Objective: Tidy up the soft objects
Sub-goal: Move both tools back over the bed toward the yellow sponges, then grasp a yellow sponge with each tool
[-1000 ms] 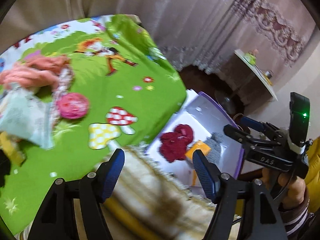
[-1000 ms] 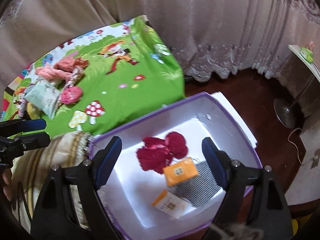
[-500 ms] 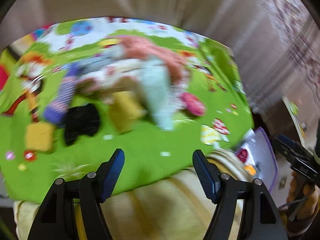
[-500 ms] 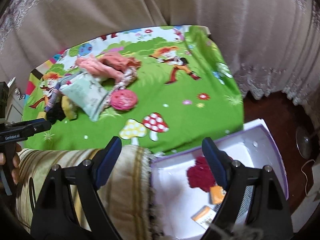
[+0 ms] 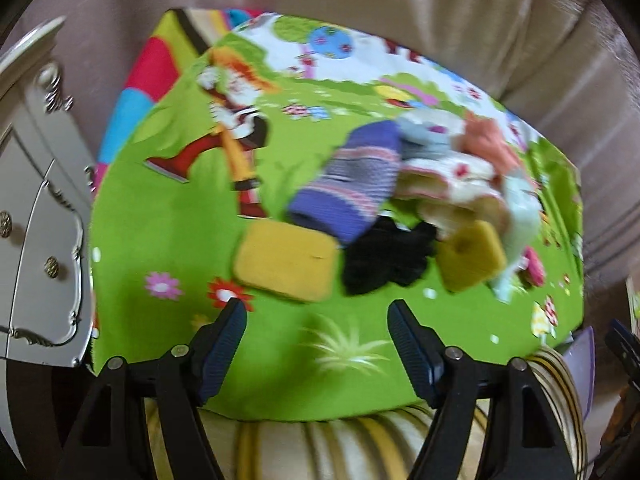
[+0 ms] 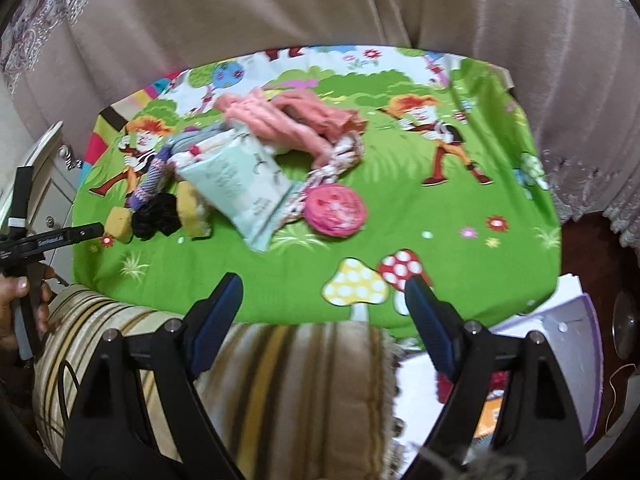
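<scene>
A pile of soft things lies on the green cartoon cloth: a yellow sponge, a black knit piece, a purple striped sock, a second yellow sponge. The right wrist view shows a pale green packet, pink cloth and a round pink pad. My left gripper is open and empty, just short of the yellow sponge. My right gripper is open and empty over the cloth's near edge.
A white box with a purple rim stands low at the right and holds red and orange items. A striped cushion lies under the grippers. A white cabinet stands at the left. Curtains hang behind.
Both grippers have swung left, away from the box and toward the pile on the cloth. The left one now faces the yellow sponge and black piece. Both stay open.
</scene>
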`<state>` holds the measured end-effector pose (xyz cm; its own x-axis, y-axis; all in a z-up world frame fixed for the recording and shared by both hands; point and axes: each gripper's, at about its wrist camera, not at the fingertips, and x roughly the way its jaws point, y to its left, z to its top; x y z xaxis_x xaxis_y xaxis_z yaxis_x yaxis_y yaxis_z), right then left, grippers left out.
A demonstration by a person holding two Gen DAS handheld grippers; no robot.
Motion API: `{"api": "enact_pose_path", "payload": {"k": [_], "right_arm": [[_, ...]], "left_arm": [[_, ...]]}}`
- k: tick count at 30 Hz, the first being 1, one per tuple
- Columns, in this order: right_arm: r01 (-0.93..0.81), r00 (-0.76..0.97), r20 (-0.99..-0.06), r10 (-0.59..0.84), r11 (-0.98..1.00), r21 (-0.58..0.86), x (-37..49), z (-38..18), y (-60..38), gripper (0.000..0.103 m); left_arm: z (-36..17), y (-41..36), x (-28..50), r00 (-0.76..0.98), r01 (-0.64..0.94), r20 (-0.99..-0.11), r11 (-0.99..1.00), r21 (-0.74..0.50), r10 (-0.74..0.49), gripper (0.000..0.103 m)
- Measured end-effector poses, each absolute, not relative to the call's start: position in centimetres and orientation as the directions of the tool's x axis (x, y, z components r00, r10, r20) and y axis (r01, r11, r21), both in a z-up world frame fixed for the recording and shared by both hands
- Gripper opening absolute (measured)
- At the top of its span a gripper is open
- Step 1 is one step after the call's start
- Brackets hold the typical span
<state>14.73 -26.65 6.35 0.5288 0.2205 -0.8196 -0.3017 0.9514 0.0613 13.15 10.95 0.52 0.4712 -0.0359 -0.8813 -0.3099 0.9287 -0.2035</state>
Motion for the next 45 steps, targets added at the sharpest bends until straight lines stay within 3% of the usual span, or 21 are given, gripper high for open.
{"api": "enact_pose_path", "payload": {"k": [4, 8, 16, 20, 22, 23, 37, 44, 45], "right_arm": [[-0.348, 0.492, -0.836, 0.243, 0.935, 0.068, 15.5, 5.5, -24.3, 0.085], [-0.401, 0.445, -0.851, 0.28, 0.911, 0.091, 16.3, 4.9, -21.8, 0.085], [-0.506, 0.374, -0.868, 0.325, 0.856, 0.103, 17.6, 3.3, -16.4, 0.085], [-0.528, 0.334, -0.882, 0.332, 0.841, 0.117, 18.4, 1.9, -14.1, 0.085], [-0.534, 0.323, -0.888, 0.328, 0.838, 0.115, 18.8, 1.3, -13.0, 0.085], [-0.536, 0.321, -0.888, 0.33, 0.836, 0.117, 19.0, 1.1, -12.6, 0.085], [-0.528, 0.292, -0.876, 0.384, 0.828, 0.187, 21.8, -1.6, -8.9, 0.084], [-0.498, 0.273, -0.892, 0.359, 0.846, 0.188, 23.5, -3.4, -7.9, 0.062], [-0.492, 0.269, -0.895, 0.355, 0.85, 0.189, 23.7, -3.7, -7.8, 0.054]], "left_arm": [[-1.0, 12.4, 14.4, 0.43, -0.323, -0.903, 0.93, -0.175, -0.02, 0.077], [-2.3, 12.8, 16.3, 0.396, -0.298, -0.918, 0.944, -0.143, -0.014, 0.086], [-5.0, 13.0, 19.2, 0.334, -0.265, -0.942, 0.957, -0.119, -0.024, 0.086], [-5.5, 12.3, 19.9, 0.324, -0.213, -0.946, 0.976, -0.048, 0.025, 0.084], [-5.5, 12.3, 20.0, 0.328, -0.211, -0.943, 0.977, -0.021, 0.05, 0.076], [-5.4, 12.3, 19.9, 0.331, -0.213, -0.942, 0.977, -0.012, 0.061, 0.067], [-2.0, 12.5, 17.0, 0.429, -0.243, -0.903, 0.963, -0.117, -0.002, 0.066], [-0.6, 12.1, 16.1, 0.461, -0.231, -0.887, 0.962, -0.146, -0.023, 0.066], [-0.6, 12.0, 16.4, 0.464, -0.23, -0.885, 0.962, -0.149, -0.026, 0.066]]}}
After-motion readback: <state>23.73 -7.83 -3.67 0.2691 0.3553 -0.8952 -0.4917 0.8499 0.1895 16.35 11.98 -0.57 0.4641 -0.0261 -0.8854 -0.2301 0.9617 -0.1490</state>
